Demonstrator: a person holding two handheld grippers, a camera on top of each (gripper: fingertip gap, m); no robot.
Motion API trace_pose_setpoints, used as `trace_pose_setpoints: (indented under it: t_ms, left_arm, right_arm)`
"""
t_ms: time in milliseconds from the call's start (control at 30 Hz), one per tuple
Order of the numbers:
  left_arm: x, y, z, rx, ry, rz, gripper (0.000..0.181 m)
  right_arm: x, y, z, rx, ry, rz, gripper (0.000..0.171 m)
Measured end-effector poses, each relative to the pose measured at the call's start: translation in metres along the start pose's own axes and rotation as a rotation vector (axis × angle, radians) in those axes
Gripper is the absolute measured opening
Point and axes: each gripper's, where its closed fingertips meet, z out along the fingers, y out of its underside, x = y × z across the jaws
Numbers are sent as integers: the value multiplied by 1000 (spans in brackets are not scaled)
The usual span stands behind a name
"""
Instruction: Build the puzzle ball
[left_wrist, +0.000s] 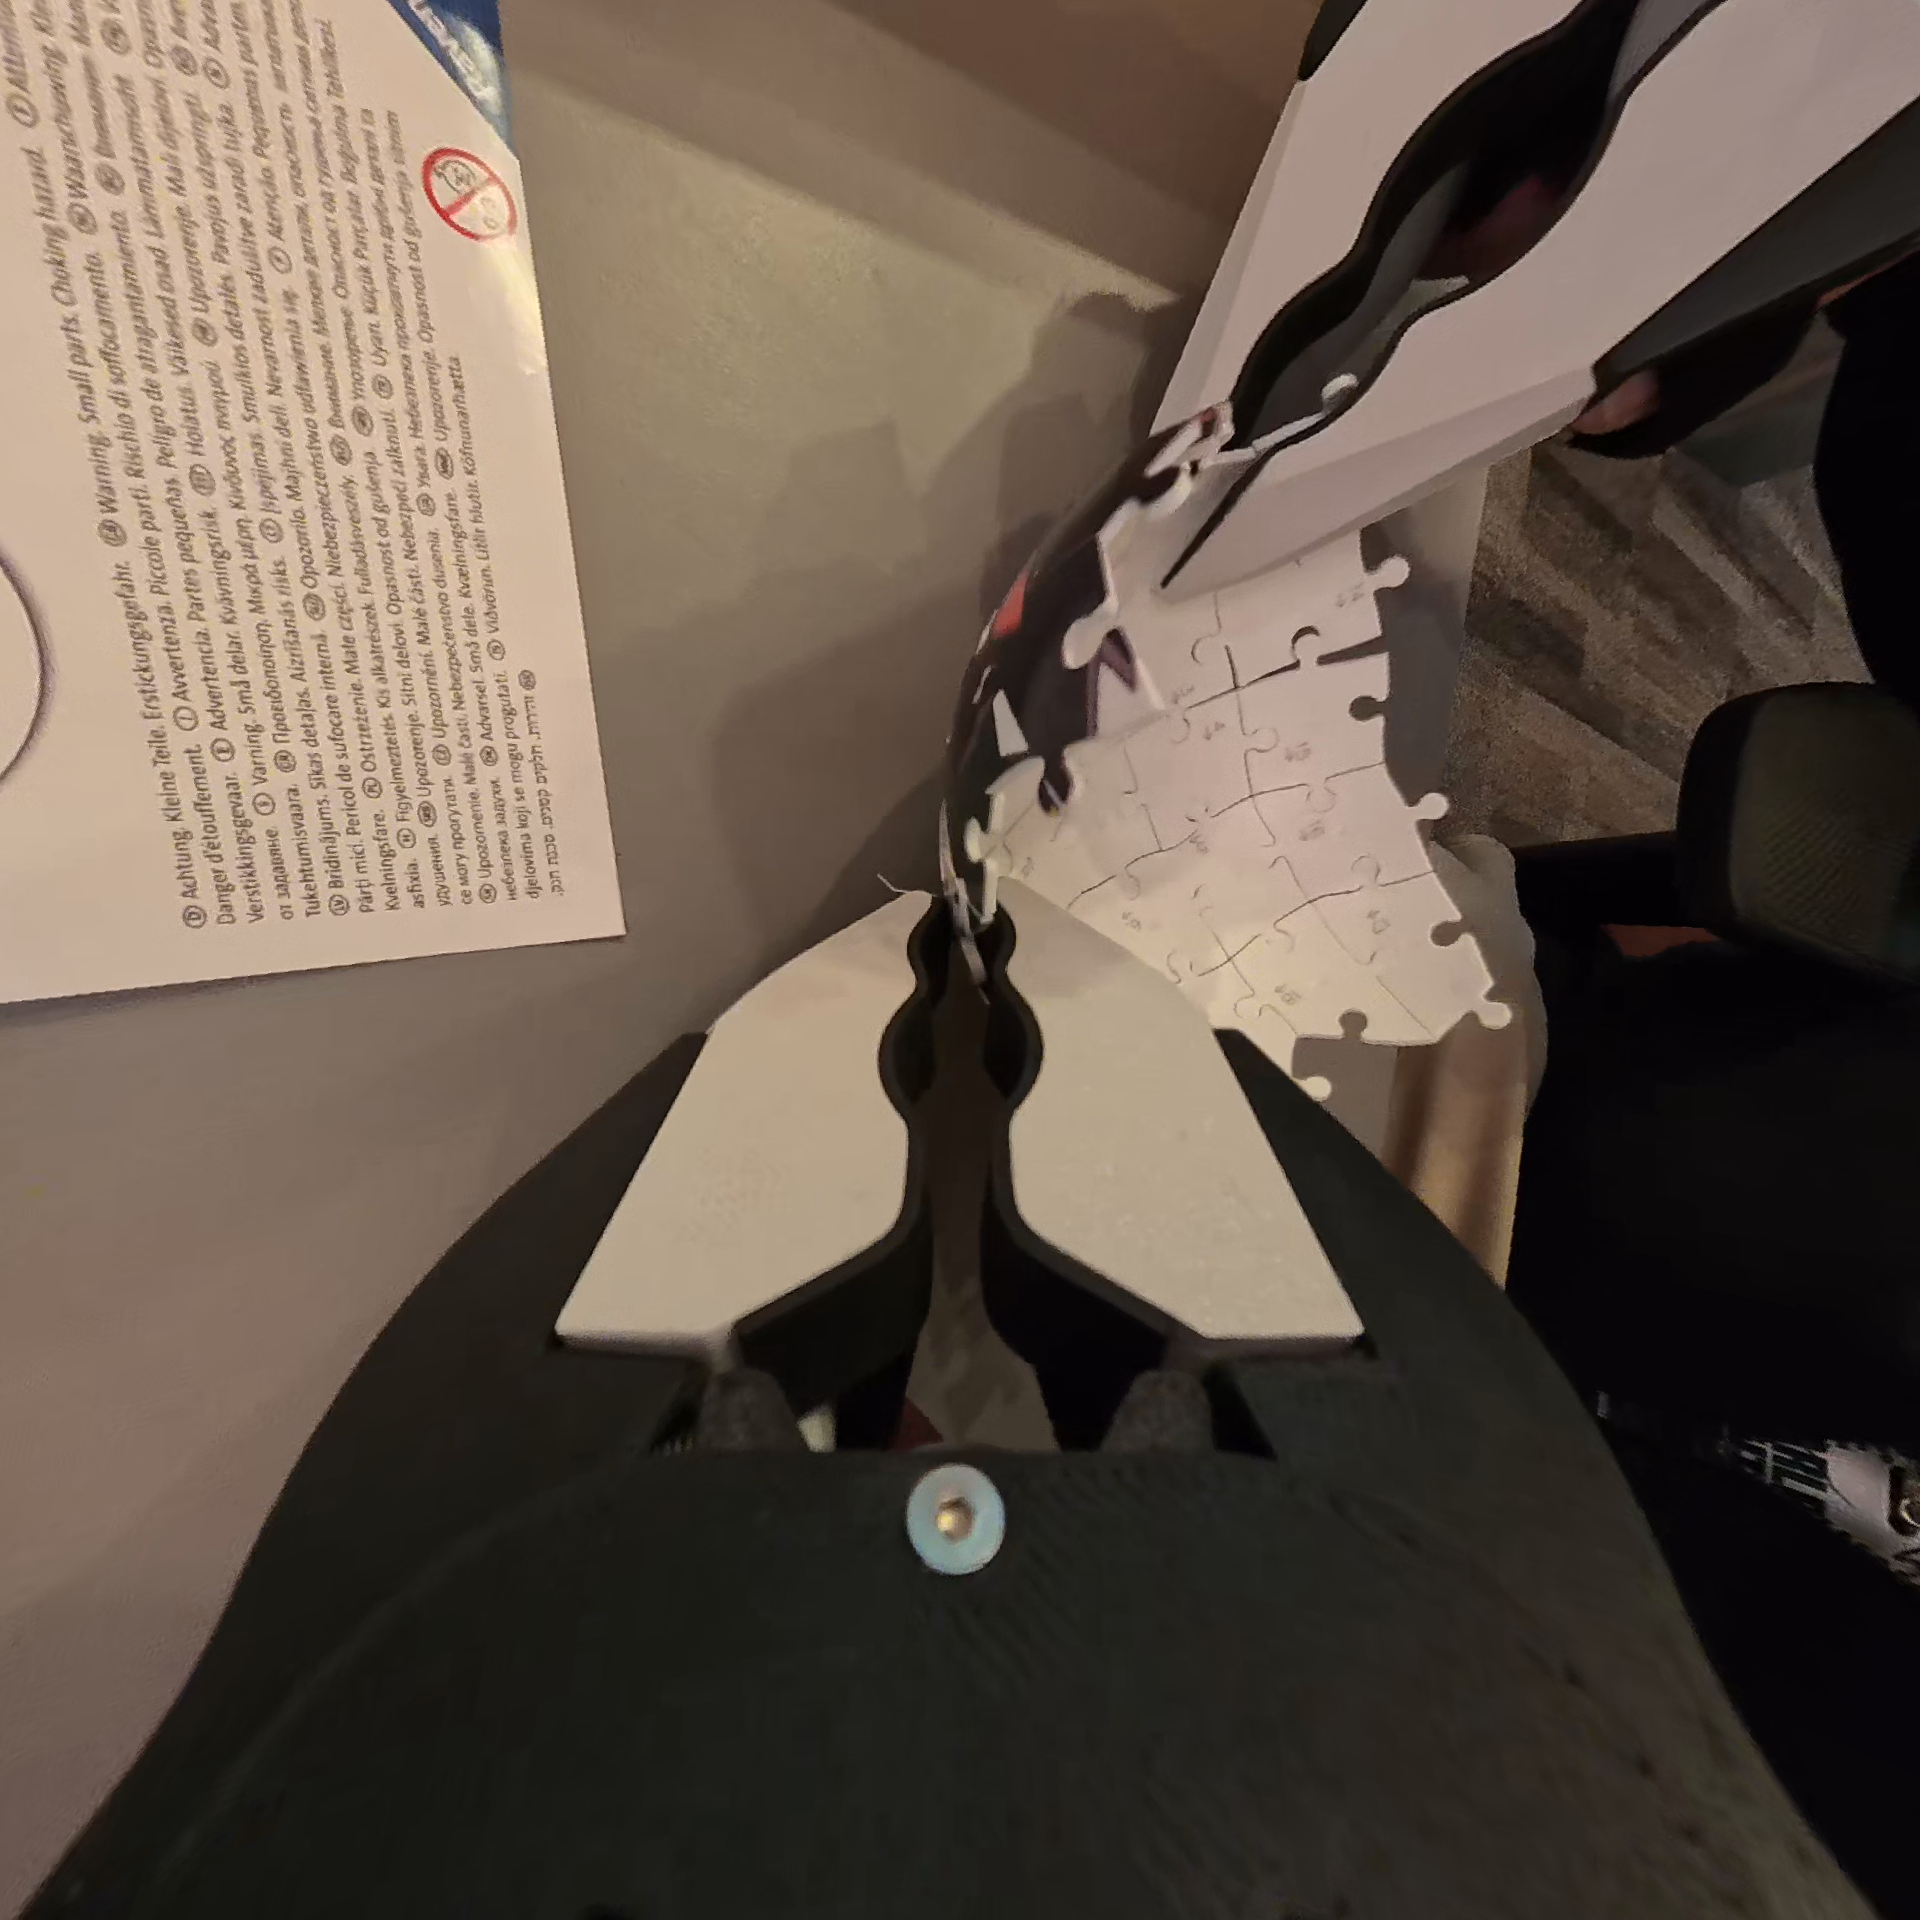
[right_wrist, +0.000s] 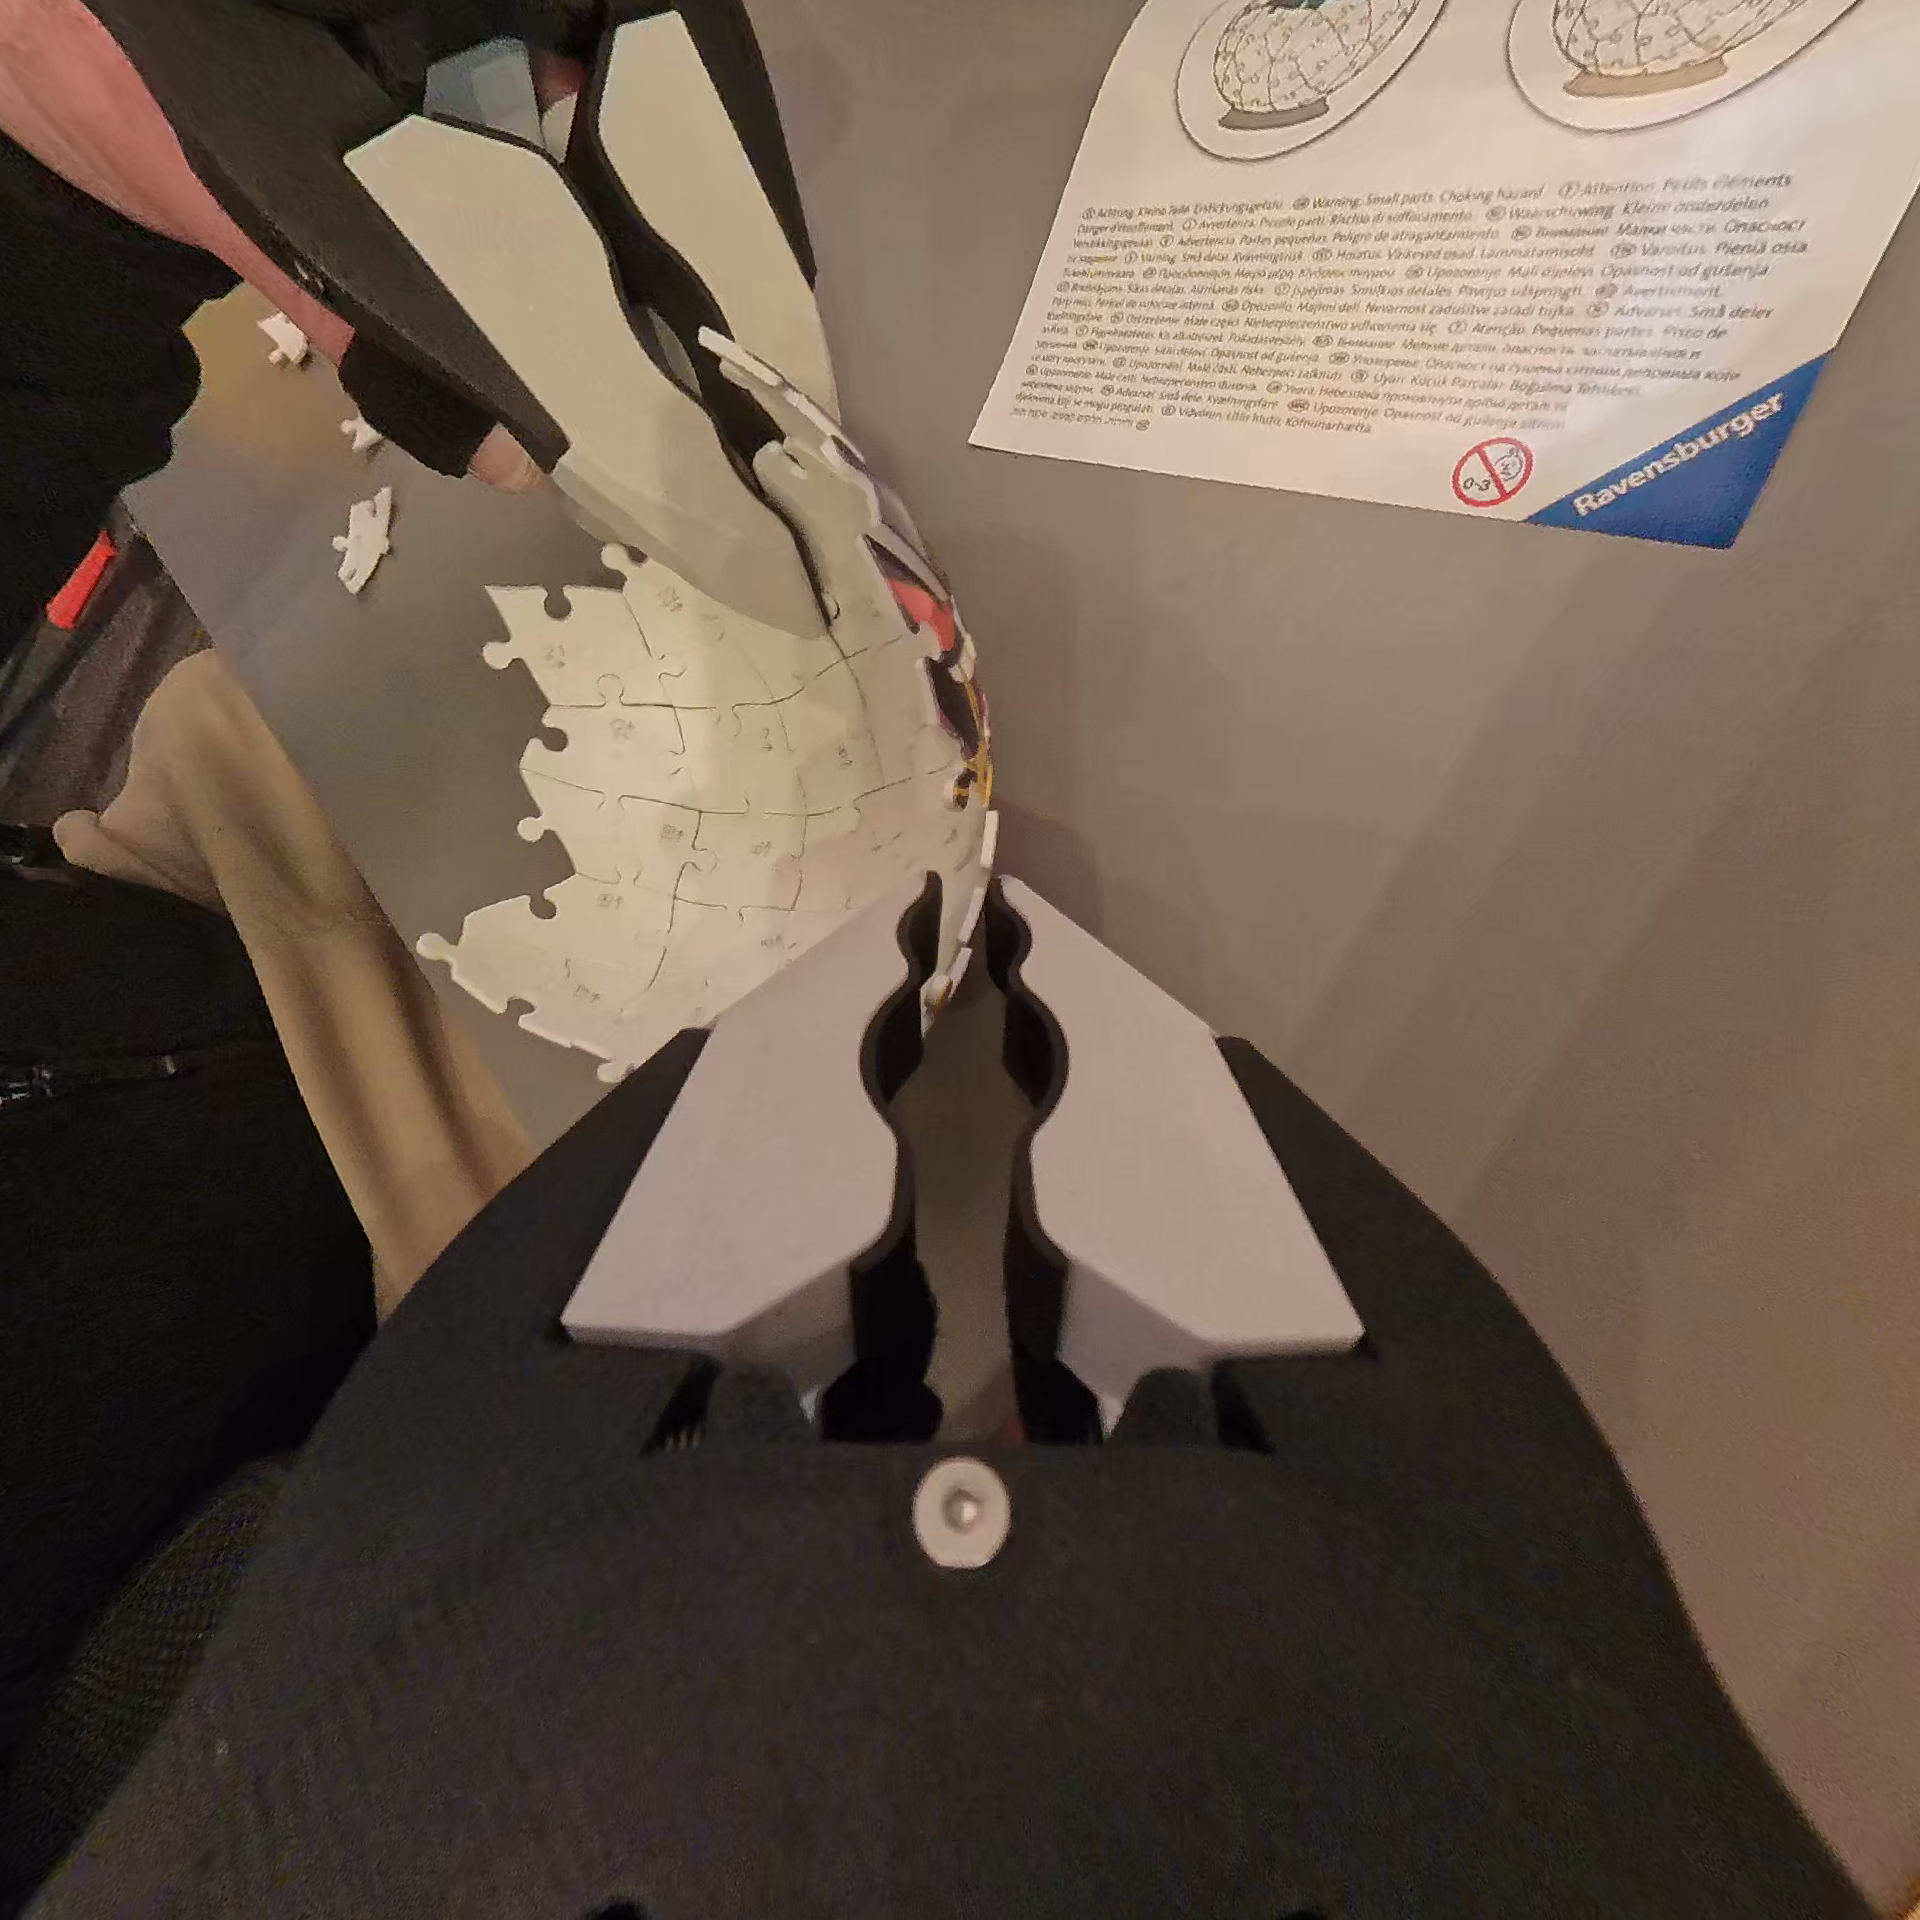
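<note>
My left gripper (left_wrist: 961, 935) is pinched nearly closed on the rim of the half-built puzzle ball (left_wrist: 1247, 821), its fingertips (left_wrist: 914, 940) clamping the edge of the curved shell. My right gripper (right_wrist: 961, 914) does the same on the opposite rim, the jaws narrowed onto the thin edge. Between them the ball hangs above the grey table (right_wrist: 1351, 831), white inner side with joined pieces facing me, printed side turned away. A few loose pieces (right_wrist: 364, 540) lie on the table beyond. An instruction sheet (right_wrist: 1403, 312) lies flat on the table further off.
</note>
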Motion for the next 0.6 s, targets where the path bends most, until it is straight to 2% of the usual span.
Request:
trace_pose_setpoints:
  t_ms: [33,200,333,600]
  left_arm:
    - [0,0,-1,6,5,-3,4]
    - [0,1,-15,53,33,-29,21]
    - [2,6,-11,42,37,-23,25]
    - [0,4,4,23,28,-30,8]
  right_arm:
    - [0,0,0,2,0,0,6]
    - [1,1,-2,8,3,6,6]
    - [1,0,-2,9,-1,5,6]
    - [-1,0,-3,13,-4,5,9]
